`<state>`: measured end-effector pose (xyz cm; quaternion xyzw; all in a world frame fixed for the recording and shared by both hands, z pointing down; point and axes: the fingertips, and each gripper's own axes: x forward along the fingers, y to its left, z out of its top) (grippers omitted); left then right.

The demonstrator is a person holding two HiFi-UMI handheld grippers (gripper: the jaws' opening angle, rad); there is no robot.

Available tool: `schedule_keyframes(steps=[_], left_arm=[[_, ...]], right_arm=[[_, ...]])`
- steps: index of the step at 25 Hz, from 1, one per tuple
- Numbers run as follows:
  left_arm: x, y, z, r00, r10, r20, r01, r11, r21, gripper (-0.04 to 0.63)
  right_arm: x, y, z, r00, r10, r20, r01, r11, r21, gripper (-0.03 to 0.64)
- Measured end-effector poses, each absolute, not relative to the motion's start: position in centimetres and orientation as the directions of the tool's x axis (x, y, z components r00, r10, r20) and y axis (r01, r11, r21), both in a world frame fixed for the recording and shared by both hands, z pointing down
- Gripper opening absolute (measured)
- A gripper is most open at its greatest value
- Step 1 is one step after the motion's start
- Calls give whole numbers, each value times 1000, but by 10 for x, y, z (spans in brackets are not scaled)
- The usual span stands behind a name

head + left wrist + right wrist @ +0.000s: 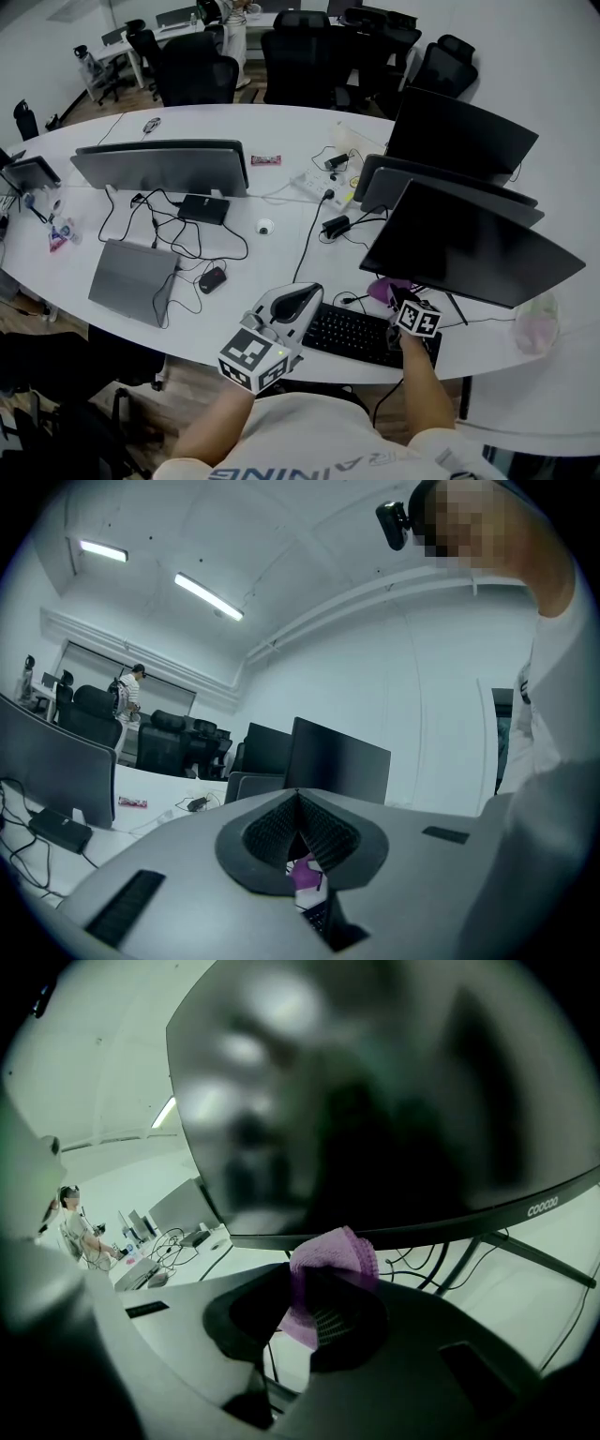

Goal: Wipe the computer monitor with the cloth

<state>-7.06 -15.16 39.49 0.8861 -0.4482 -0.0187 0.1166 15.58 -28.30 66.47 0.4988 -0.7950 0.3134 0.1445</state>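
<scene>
At the far left of the worktop point(281, 131) a closed grey laptop point(131, 277) lies flat. A dark mouse point(213, 278) sits just to its right, among loose black cables. Behind them stands a grey monitor back point(164, 167).

Your left gripper point(302, 296) hangs over the near edge of the worktop, just left of the black keyboard point(356, 333), with its marker cube toward you. In the left gripper view its jaws meet at the tips and hold nothing point(298, 829). The purple you see through the slit below them is the cloth further off.

Your right gripper point(403, 302) is above the right end of the keyboard, and its jaws are clamped on the purple cloth point(384, 289). In the right gripper view the cloth point(333, 1260) bunches up out of the jaws, and its top fold reaches the bottom bezel of the computer monitor point(394, 1091). Whether it actually touches the bezel cannot be told.

From the head view the computer monitor point(469, 244) is dark and leans back. The cloth is at its lower left corner, below the screen surface.
</scene>
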Motion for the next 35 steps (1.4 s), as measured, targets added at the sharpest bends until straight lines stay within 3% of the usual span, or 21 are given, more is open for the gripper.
schedule_keyframes(steps=[21, 35], left_arm=[[-119, -148, 399, 542, -837, 76, -829, -517, 215, 9], [-161, -142, 399, 438, -895, 80, -887, -415, 204, 9]], right_arm=[[58, -281, 654, -555, -634, 539, -832, 406, -378, 63], [-37, -248, 591, -730, -541, 419, -679, 647, -347, 63]])
